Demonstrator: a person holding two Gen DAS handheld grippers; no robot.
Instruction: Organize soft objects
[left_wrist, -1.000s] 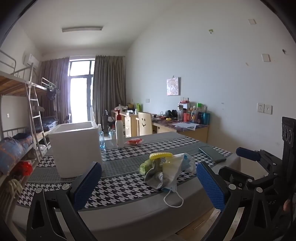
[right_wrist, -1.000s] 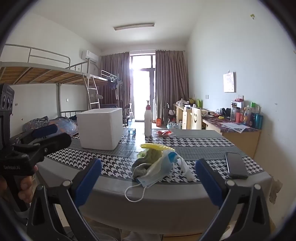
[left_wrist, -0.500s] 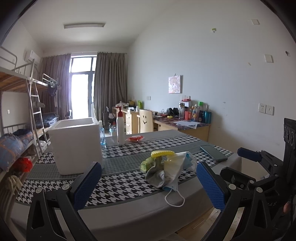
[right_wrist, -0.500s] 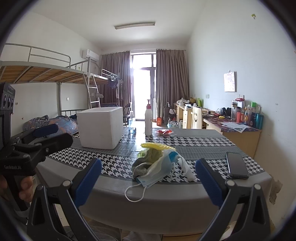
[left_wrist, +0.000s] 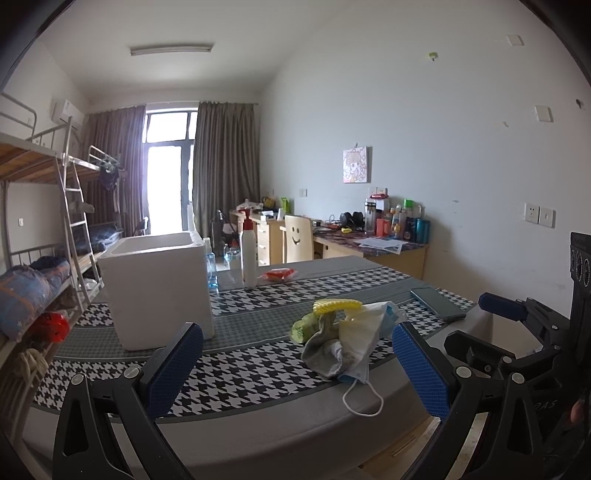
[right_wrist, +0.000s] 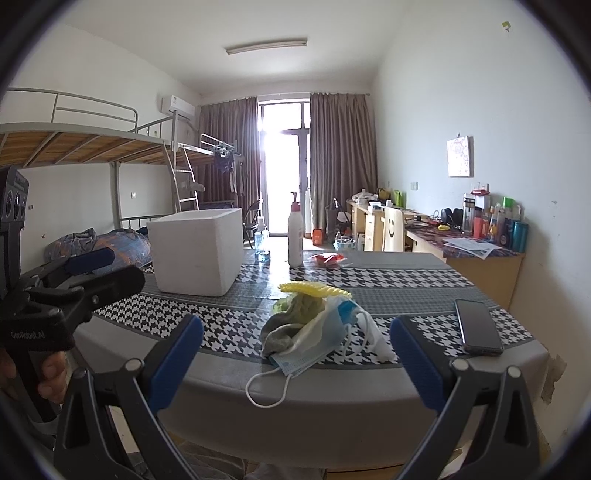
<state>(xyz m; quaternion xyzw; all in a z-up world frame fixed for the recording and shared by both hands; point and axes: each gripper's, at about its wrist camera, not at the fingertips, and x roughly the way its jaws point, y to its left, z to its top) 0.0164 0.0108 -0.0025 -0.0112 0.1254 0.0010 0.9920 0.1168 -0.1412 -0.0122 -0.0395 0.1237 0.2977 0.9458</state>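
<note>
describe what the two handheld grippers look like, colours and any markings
Both are black plastic, scissor-like frames with silver rivets at the joints. Each finger ends in a flat blue pad with a fine grid texture. The left gripper, seen from the right wrist camera, carries white lettering on its black body and a block with round dials on top. The right gripper matches it.

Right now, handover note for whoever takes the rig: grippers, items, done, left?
Left gripper: open, empty, short of the table.
Right gripper: open, empty, facing the pile.
Pile of soft items (face mask, grey cloth, yellow and green pieces) sits at the near table edge, mask loop overhanging.
White foam box stands farther back, to the left.
Done: nothing sorted.
Left: the whole pile.
</note>
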